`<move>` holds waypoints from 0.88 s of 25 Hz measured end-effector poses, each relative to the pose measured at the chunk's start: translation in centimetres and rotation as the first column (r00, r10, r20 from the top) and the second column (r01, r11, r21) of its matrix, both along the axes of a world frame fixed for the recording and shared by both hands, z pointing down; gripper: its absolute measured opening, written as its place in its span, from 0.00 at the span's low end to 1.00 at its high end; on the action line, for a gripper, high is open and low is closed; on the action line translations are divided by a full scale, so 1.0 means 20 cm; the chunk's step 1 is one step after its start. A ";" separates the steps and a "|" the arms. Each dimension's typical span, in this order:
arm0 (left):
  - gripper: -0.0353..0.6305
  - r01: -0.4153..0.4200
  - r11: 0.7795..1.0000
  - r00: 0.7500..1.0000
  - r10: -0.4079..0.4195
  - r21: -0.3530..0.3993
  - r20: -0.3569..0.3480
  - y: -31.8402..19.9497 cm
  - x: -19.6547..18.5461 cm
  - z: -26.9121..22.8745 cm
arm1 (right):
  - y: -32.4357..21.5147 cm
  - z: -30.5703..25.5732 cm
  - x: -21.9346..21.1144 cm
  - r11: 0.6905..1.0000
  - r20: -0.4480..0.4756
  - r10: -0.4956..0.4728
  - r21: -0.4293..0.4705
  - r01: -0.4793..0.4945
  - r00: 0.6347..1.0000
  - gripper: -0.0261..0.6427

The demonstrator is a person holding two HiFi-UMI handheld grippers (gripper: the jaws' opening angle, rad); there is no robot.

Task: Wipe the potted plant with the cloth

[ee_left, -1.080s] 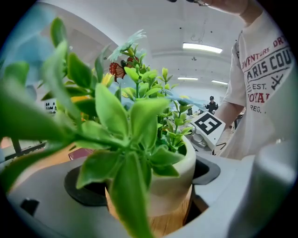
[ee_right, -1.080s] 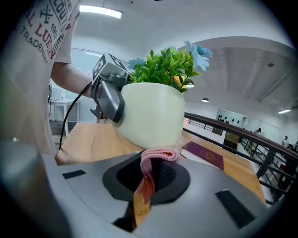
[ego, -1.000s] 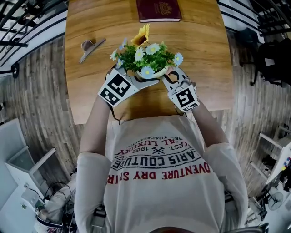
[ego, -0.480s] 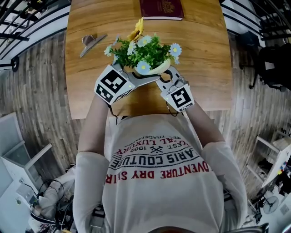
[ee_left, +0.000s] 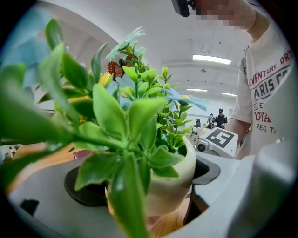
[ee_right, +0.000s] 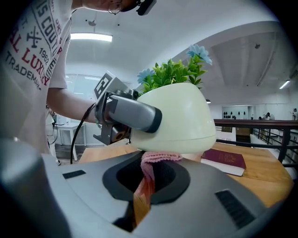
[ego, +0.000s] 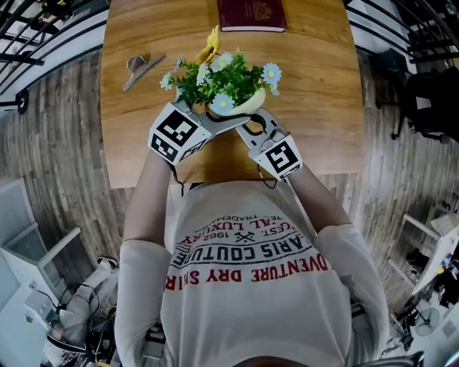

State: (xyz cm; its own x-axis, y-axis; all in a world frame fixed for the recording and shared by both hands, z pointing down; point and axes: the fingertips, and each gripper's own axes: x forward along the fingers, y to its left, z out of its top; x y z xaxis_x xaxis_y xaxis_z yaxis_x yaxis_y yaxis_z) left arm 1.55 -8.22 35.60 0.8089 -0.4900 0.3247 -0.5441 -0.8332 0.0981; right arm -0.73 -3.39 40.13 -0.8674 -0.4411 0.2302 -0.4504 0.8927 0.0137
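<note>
Shirt: your white shirt (ego: 251, 265) with red and dark print filled the near part of the head view.
Left gripper: you held the left gripper (ego: 215, 123) at the near left of the plant, marker cube toward you. Its jaws were clamped on the pot (ee_left: 172, 181), one on each side of the cream wall.
Right gripper: your right gripper (ego: 249, 123) came in from the near right, just beside the left one. Its jaws were clenched on the cloth (ee_right: 151, 167).
Cloth: pink knit with an orange part lower down. It stood up between the right jaws, and its top was pressed against the lower edge of the pot.
Potted plant: the potted plant (ego: 222, 82) was near the middle of the tabletop's near half, between your two grippers. It had green leaves, pale blue and white daisies, and one yellow flower on the far side. I could not tell whether the pot rested on the wood or was lifted off it.
Tabletop: the wooden tabletop (ego: 323, 93) was rounded at the near corners.
Metal clip: a metal clip (ego: 142, 69) lay to the far left of the plant, well apart from it.
Book: a dark red book (ego: 251, 14) lay flat at the far edge, beyond the plant.
Floor: a grey plank floor (ego: 57, 129) lay around the tabletop.
</note>
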 end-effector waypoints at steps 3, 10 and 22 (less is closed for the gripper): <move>0.84 0.017 1.000 1.000 -0.017 0.001 0.007 -0.02 -0.02 0.02 | 0.01 0.02 0.01 1.000 -0.005 0.004 -0.018 -0.004 1.000 0.09; 0.84 0.033 0.999 0.999 -0.033 -0.007 0.035 -0.03 -0.04 0.07 | -0.02 0.05 0.08 0.999 -0.016 0.027 -0.043 -0.027 1.000 0.09; 0.84 0.015 1.000 0.999 -0.014 -0.024 0.039 0.00 -0.04 0.15 | -0.19 0.12 0.27 0.987 -0.057 0.144 -0.060 -0.148 0.988 0.09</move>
State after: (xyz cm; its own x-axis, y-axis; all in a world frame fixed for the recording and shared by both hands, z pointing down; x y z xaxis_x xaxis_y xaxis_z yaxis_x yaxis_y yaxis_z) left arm 0.75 -8.21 38.51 0.7885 -0.4931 0.3675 -0.5598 -0.8230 0.0967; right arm 4.73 -7.10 42.43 -0.7809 -0.5449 0.3055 -0.5760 0.8173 -0.0146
